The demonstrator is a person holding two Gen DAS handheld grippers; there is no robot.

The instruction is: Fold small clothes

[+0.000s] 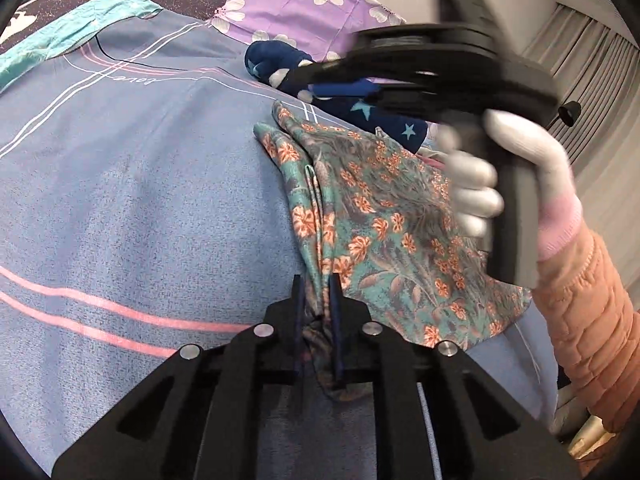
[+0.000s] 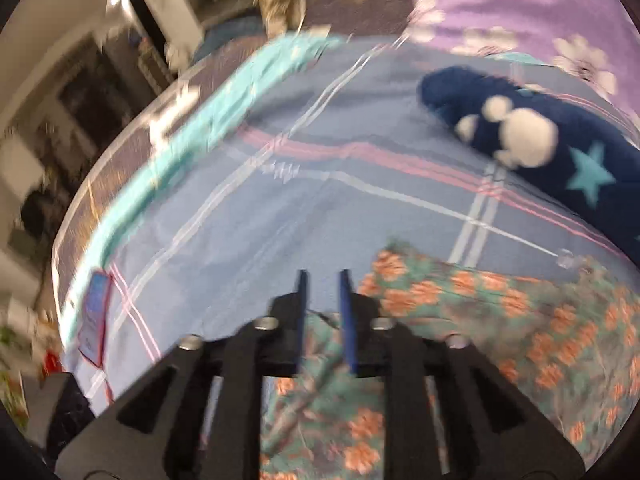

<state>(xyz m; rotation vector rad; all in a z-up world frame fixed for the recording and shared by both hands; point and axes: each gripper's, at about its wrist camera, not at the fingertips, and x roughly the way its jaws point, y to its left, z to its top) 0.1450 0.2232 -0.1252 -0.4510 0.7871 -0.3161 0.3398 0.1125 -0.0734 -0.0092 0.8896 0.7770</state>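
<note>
A teal garment with orange flowers (image 1: 384,224) lies on the blue bed sheet (image 1: 120,200). My left gripper (image 1: 316,280) is shut on a bunched edge of this floral garment at its near left side. My right gripper (image 2: 323,276) hovers above the garment (image 2: 500,320), its fingers a small gap apart with nothing between them. The right gripper also shows in the left wrist view (image 1: 304,76), held by a white-gloved hand over the garment's far side. The right wrist view is blurred by motion.
A dark blue garment with stars and white dots (image 1: 360,108) (image 2: 560,160) lies beyond the floral one. A purple flowered cloth (image 1: 304,4) lies at the back. A turquoise band (image 1: 60,36) runs along the sheet's far left edge, with furniture past it (image 2: 60,100).
</note>
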